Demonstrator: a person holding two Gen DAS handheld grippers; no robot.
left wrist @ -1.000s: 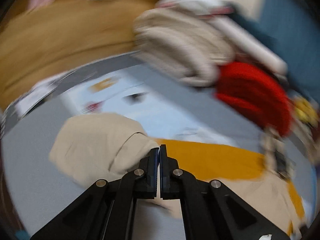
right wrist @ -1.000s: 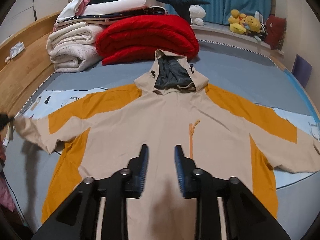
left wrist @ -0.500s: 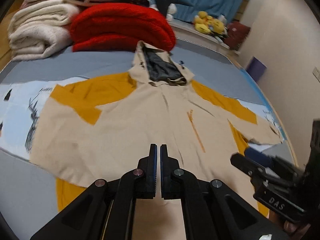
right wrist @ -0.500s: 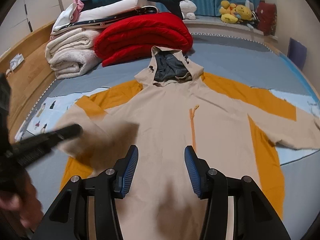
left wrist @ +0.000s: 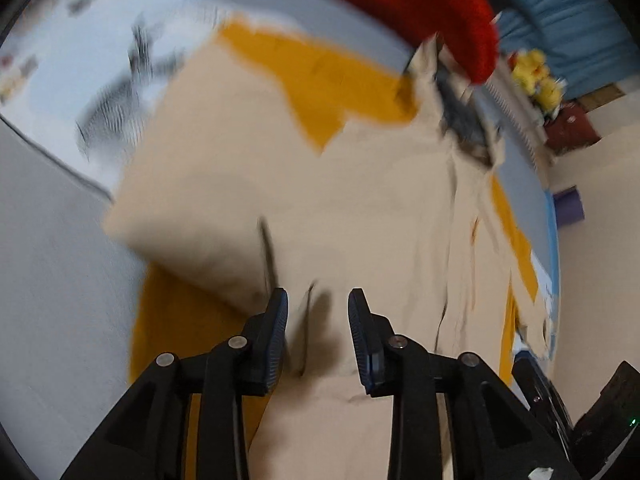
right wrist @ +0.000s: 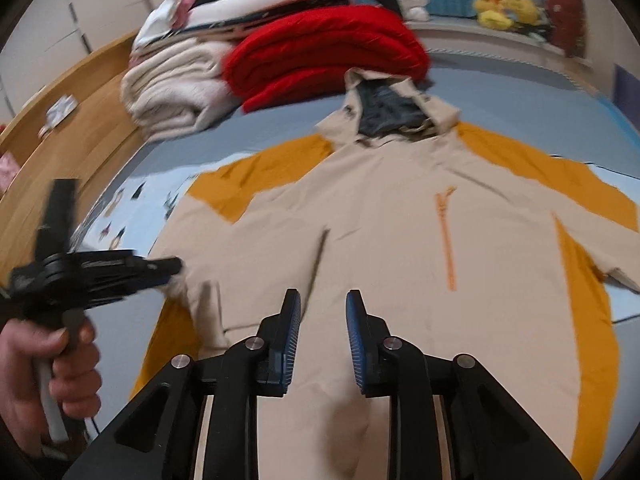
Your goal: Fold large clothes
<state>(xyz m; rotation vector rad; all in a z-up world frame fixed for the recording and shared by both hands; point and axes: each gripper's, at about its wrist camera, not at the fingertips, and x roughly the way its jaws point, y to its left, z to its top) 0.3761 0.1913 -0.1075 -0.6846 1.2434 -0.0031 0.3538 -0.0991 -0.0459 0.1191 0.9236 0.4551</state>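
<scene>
Jacket (right wrist: 384, 240) lies spread beneath both grippers, left gripper (left wrist: 317, 320) and right gripper (right wrist: 323, 322) parted, holding nothing.

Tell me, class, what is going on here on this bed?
A person with a gripper in each hand is folding a beige and orange hooded jacket spread on the bed. One sleeve already lies folded across the body. The left gripper is open just above the sleeve's end; the right gripper hovers open over the hem.
</scene>
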